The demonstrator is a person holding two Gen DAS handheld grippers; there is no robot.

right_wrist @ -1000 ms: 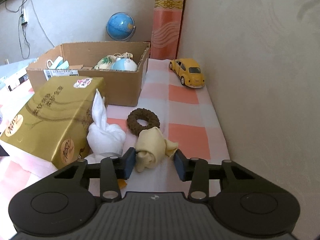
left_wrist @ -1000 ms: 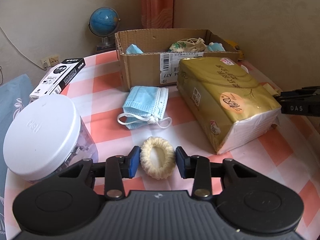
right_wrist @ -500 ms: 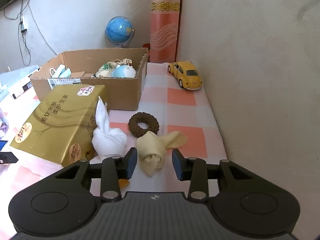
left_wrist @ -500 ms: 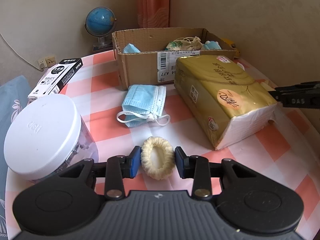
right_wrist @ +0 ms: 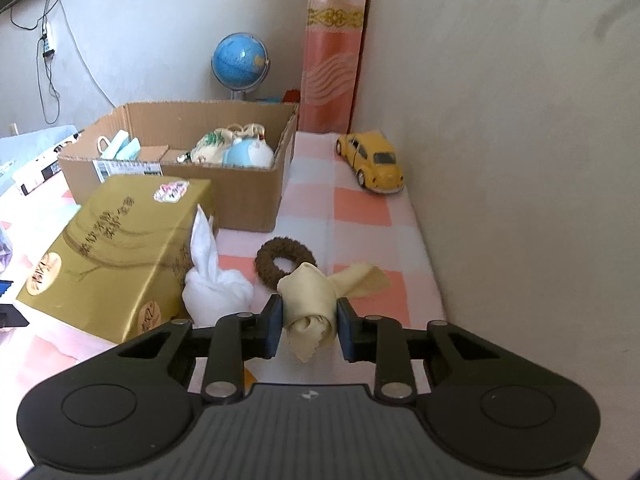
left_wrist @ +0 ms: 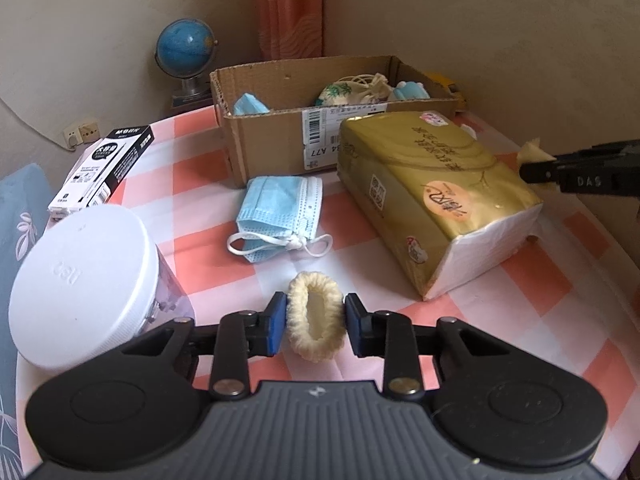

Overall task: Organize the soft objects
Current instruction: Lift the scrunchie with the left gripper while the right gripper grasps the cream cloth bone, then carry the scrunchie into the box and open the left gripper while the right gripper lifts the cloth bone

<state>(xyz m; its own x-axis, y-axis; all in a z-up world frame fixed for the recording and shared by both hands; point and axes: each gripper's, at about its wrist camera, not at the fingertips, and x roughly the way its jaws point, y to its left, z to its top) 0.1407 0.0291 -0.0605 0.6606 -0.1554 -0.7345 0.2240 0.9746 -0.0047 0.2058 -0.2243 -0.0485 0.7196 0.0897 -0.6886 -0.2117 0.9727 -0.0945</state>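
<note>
A checked pink-and-white bench [left_wrist: 532, 280] stands in a beige corner by a curtain [right_wrist: 332, 48]. The left tool [left_wrist: 315, 322] is closing on a scrunchie [left_wrist: 316, 326]; the right tool [right_wrist: 309, 320] clamps a cloth [right_wrist: 310, 300], just above the bench.

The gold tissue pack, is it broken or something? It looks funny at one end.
Yes. The gold tissue pack is torn open at its near end, so the white tissues show. It also lies at a slant to the cardboard box behind it.
</note>
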